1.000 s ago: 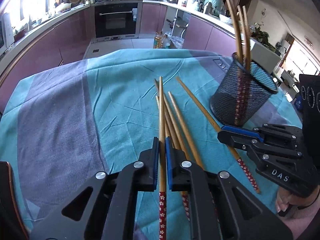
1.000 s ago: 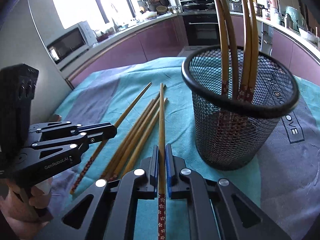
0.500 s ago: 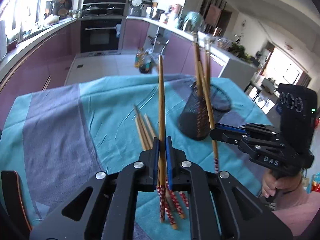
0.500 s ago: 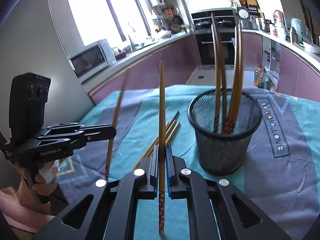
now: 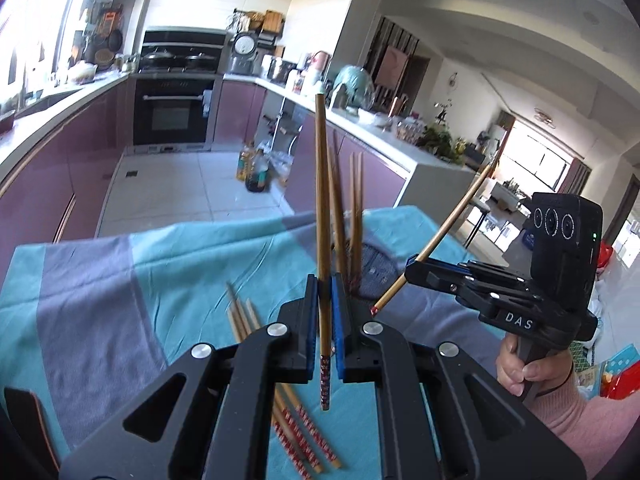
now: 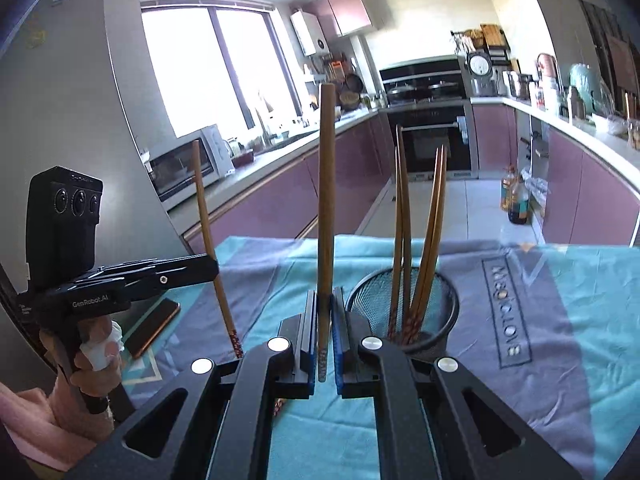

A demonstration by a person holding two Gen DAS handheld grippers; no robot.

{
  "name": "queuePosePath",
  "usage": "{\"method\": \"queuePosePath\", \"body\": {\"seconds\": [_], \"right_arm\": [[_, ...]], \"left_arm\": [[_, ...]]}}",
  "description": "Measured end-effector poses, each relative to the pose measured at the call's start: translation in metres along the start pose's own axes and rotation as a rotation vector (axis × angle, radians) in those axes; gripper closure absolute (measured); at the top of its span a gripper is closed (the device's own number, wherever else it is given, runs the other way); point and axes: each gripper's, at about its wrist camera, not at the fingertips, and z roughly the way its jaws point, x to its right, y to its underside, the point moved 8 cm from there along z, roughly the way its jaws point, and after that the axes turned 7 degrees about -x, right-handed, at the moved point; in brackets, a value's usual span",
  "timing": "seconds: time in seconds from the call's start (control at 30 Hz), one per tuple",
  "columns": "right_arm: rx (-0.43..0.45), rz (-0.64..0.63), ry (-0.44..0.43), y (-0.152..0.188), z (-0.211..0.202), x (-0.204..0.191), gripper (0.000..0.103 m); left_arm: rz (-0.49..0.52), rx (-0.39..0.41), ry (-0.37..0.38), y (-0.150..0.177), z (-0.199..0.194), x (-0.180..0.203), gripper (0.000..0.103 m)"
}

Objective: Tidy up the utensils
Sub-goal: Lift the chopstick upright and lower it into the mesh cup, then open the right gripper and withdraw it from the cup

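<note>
My left gripper (image 5: 325, 312) is shut on a bamboo chopstick (image 5: 322, 208) and holds it upright above the table; it shows in the right wrist view (image 6: 212, 270) too. My right gripper (image 6: 325, 320) is shut on another chopstick (image 6: 326, 200), also upright; in the left wrist view (image 5: 412, 270) this chopstick (image 5: 452, 226) leans. A black mesh cup (image 6: 436, 320) holds several chopsticks (image 6: 424, 240) just right of my right gripper. Three loose chopsticks (image 5: 244, 320) lie on the cloth under my left gripper.
The table has a teal and grey-purple cloth (image 6: 580, 304). A dark phone (image 6: 154, 326) lies on it at the left. Kitchen counters with purple cabinets (image 5: 60, 160) and an oven (image 5: 172, 116) stand behind.
Both grippers have risen from the table, each lifting its chopstick from lying flat to upright. The mesh cup and loose chopsticks now lie lower in both views.
</note>
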Motion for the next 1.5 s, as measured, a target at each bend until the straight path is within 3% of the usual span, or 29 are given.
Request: {"method": "queuePosePath", "body": {"seconds": [0.33, 0.7, 0.93, 1.17, 1.5], "right_arm": [[0.091, -0.037, 0.048, -0.044, -0.028, 0.015, 0.097], [0.121, -0.035, 0.099, -0.061, -0.025, 0.034, 0.097], [0.030, -0.013, 0.085, -0.049, 0.008, 0.043, 0.097], [-0.072, -0.004, 0.099, -0.031, 0.035, 0.049, 0.097], [-0.139, 0.025, 0.108, -0.021, 0.055, 0.057, 0.096]], "left_arm": [[0.047, 0.095, 0.034, -0.055, -0.001, 0.033, 0.096], [0.066, 0.137, 0.021, -0.091, 0.023, 0.053, 0.096], [0.078, 0.051, -0.028, -0.076, 0.060, 0.053, 0.096], [0.090, -0.047, -0.026, -0.052, 0.083, 0.041, 0.096], [0.085, -0.172, -0.029, -0.034, 0.123, 0.031, 0.095]]}}
